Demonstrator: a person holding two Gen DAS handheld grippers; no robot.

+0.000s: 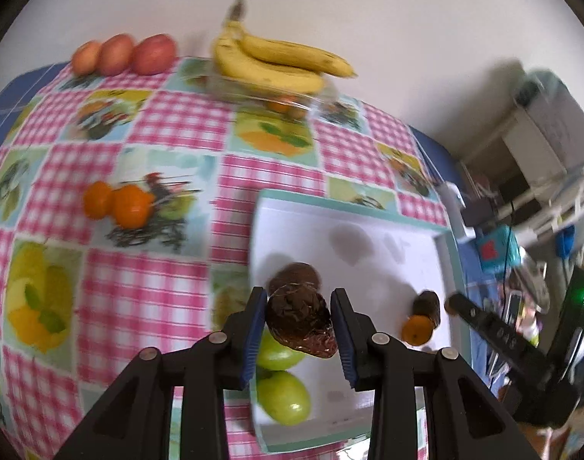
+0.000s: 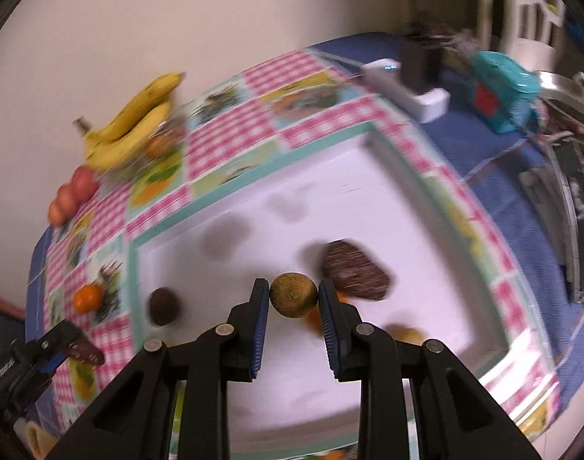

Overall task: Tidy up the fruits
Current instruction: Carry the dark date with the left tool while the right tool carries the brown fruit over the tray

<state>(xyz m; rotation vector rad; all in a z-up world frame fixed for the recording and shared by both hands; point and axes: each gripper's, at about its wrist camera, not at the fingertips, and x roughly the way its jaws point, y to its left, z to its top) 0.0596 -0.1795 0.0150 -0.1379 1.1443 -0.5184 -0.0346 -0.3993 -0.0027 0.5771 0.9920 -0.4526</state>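
My left gripper (image 1: 299, 320) is shut on a dark brown avocado (image 1: 301, 322), held above the left edge of the white tray (image 1: 368, 230). In the tray lie another avocado (image 1: 296, 274), two green fruits (image 1: 282, 395) and an orange (image 1: 416, 329) beside a small brown fruit (image 1: 428, 303). My right gripper (image 2: 294, 301) is shut on a round brown kiwi (image 2: 293, 294) above the tray (image 2: 407, 199). A dark avocado (image 2: 355, 270) and a small brown fruit (image 2: 162, 305) lie in the tray. The left gripper with its avocado shows at the lower left (image 2: 68, 349).
Bananas (image 1: 276, 61) lie on a clear container at the table's far edge, three apples (image 1: 123, 53) to their left. Two oranges (image 1: 117, 201) sit on the checked tablecloth. A white box (image 2: 403, 84) and a teal object (image 2: 502, 92) stand beyond the tray.
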